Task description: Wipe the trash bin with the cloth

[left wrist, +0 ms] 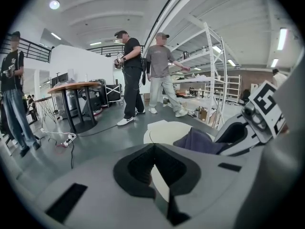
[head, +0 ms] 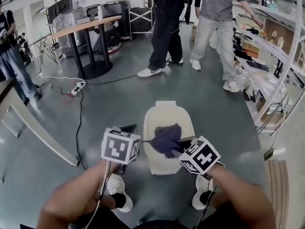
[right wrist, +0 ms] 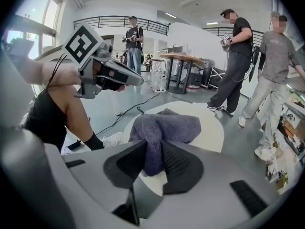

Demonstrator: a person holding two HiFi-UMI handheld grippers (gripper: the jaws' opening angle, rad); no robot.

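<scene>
A cream trash bin (head: 167, 116) stands on the grey floor in front of my feet, its flat lid (right wrist: 212, 128) facing up. A dark purple cloth (head: 167, 137) lies bunched on the lid. My right gripper (head: 175, 149) is shut on the cloth (right wrist: 164, 128), which bulges out between its pads (right wrist: 178, 163) and rests on the lid. My left gripper (head: 129, 127) hovers just left of the bin, above the floor. Its jaws meet at the tips (left wrist: 153, 147) with nothing held. The left gripper view shows the cloth (left wrist: 198, 141) and the bin (left wrist: 164, 130) to its right.
Two people (head: 167, 27) stand beyond the bin, another person (head: 12, 61) at far left. A round table (head: 86, 25) stands at the back left, with a power strip and cable (head: 78, 87) on the floor. Metal shelving (head: 267, 56) runs along the right. My shoes (head: 116, 187) are near the bin.
</scene>
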